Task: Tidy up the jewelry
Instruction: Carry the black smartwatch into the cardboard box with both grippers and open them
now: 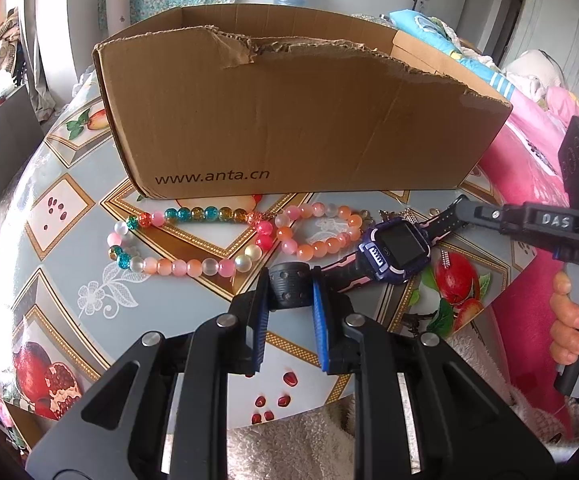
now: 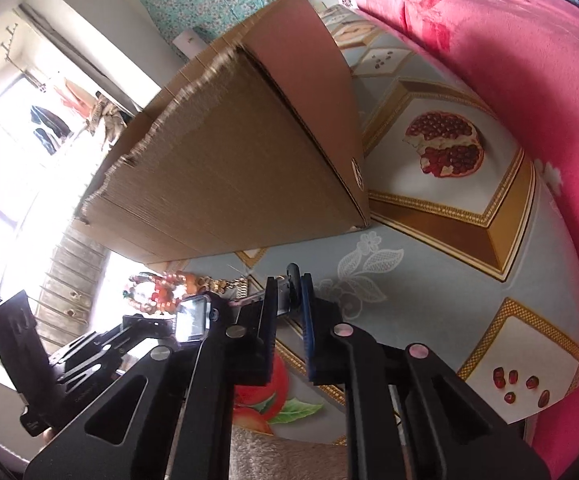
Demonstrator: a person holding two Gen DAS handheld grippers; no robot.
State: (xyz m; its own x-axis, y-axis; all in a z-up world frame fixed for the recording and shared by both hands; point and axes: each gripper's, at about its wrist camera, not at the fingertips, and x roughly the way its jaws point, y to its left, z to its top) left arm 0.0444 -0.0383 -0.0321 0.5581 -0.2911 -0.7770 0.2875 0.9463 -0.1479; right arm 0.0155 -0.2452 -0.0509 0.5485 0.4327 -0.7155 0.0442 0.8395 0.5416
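A purple child's watch (image 1: 397, 249) with a pink-and-black strap lies on the patterned tablecloth in front of a cardboard box (image 1: 289, 120). My left gripper (image 1: 289, 290) is shut on the black end of the near strap (image 1: 289, 280). My right gripper (image 1: 463, 208) comes in from the right and is shut on the far strap end (image 2: 291, 280); in the right wrist view the gripper (image 2: 289, 296) pinches it, with the watch face (image 2: 191, 318) at its left. A long bead necklace (image 1: 177, 240) and an orange bead bracelet (image 1: 321, 232) lie left of the watch.
The open-topped box (image 2: 229, 168) with torn edges stands just behind the jewelry. A pink quilt (image 2: 509, 60) borders the table on the right. A small metal chain (image 1: 399, 213) lies behind the watch. A towel (image 1: 289, 440) hangs at the table's near edge.
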